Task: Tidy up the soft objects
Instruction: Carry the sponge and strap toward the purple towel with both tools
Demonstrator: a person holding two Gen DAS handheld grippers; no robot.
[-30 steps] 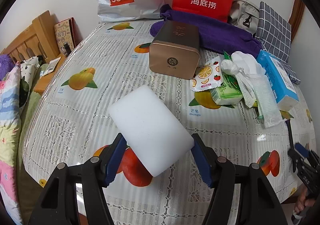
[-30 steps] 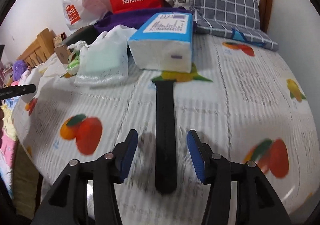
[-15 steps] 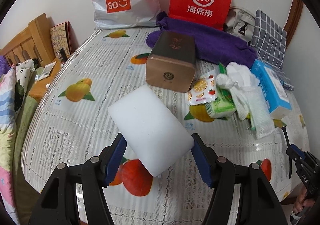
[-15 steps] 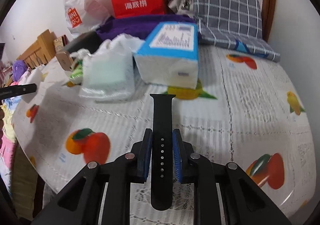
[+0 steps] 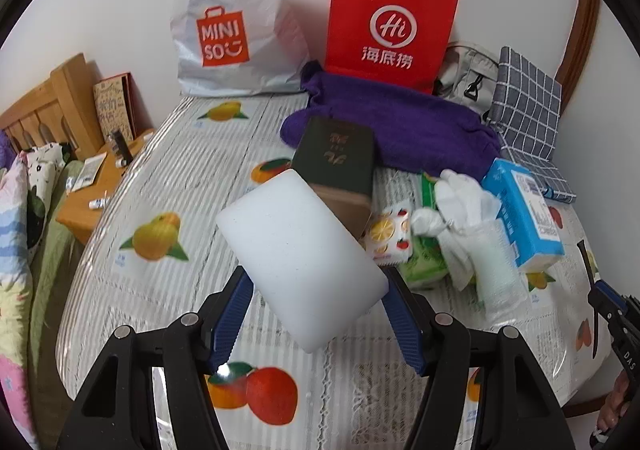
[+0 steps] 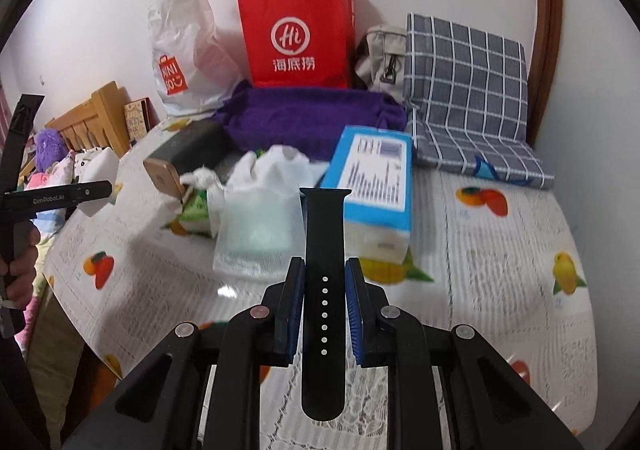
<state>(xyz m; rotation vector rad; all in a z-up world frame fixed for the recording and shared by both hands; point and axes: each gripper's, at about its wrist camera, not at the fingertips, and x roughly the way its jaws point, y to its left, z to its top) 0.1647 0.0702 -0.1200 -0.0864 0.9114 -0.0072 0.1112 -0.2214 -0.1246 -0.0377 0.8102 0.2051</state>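
My left gripper (image 5: 318, 314) is shut on a white foam sponge block (image 5: 300, 258) and holds it tilted above the fruit-print tablecloth (image 5: 160, 290). My right gripper (image 6: 324, 302) is shut on a black watch strap (image 6: 324, 270) and holds it above the table, pointing away. The right gripper with the strap also shows at the right edge of the left wrist view (image 5: 600, 302). The sponge shows at the left of the right wrist view (image 6: 100, 174).
On the table stand a dark and gold tin box (image 5: 336, 166), a blue tissue pack (image 5: 524, 210), white plastic packets (image 5: 472, 226), a green wipes pack (image 5: 424, 266), a purple towel (image 5: 400, 126), a red paper bag (image 5: 388, 22), a white Miniso bag (image 5: 228, 26) and a checked cushion (image 5: 528, 106). A wooden bedside stand (image 5: 80, 202) is at left.
My right gripper shut on the black strap and lifted it off the table. My left gripper rose with the sponge and moved back from the tin box.
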